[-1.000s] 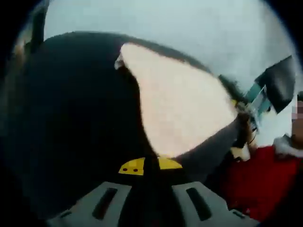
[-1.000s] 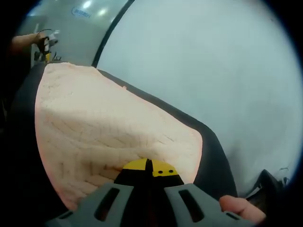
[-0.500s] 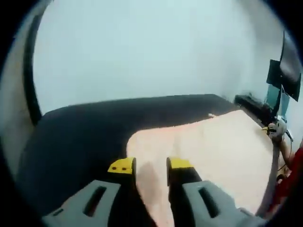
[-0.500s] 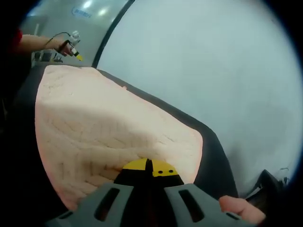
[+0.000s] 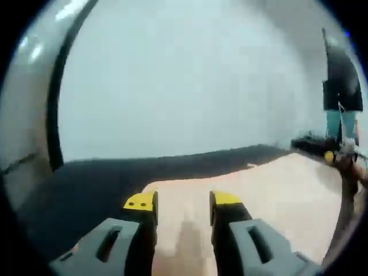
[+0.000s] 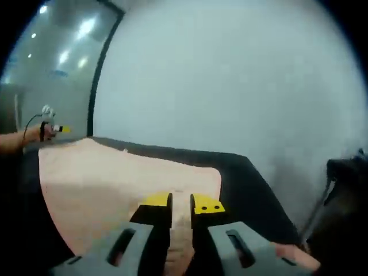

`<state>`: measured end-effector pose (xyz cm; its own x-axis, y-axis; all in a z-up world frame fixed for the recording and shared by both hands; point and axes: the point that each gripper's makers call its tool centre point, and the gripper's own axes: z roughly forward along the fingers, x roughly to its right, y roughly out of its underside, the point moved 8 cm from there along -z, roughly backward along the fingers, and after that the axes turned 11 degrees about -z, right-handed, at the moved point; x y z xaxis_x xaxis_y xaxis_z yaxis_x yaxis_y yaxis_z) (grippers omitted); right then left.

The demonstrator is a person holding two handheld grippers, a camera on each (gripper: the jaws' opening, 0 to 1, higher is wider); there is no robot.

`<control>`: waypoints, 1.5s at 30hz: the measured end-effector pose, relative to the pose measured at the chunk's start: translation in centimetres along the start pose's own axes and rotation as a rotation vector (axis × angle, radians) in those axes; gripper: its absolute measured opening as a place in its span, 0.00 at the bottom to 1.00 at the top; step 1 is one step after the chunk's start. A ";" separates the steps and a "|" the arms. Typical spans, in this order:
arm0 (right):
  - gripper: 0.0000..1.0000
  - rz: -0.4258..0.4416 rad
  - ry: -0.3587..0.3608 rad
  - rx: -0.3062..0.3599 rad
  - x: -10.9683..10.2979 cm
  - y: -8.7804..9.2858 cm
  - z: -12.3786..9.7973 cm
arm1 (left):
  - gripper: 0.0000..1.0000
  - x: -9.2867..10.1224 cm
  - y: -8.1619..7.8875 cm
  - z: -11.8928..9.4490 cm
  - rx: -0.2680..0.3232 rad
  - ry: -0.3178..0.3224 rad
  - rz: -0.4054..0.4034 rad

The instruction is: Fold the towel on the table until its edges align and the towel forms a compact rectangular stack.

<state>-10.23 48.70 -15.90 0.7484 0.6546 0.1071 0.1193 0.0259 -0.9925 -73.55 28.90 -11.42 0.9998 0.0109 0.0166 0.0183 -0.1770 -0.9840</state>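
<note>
Here, left gripper: yellow-tipped jaws apart, above near edge of towel, gripping nothing. Right gripper: jaws slightly apart, narrow gap over towel. Towel: pale peach, spread flat on black table. Pale wall beyond far edge.

Each claw has grey slotted jaws with yellow tips. The right claw shows two dark screws (on one tip); the left claw looks blurred
</note>
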 end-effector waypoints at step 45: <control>0.14 -0.080 -0.025 -0.193 2.6 -5.2 -2.1 | 0.34 35.1 2.7 0.6 -0.004 0.844 0.105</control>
<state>-7.49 48.71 -10.32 0.7154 0.6749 0.1808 0.3020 -0.0653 -0.9511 -38.40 29.37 -13.63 0.6666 -0.7435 0.0532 -0.0764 -0.1391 -0.9873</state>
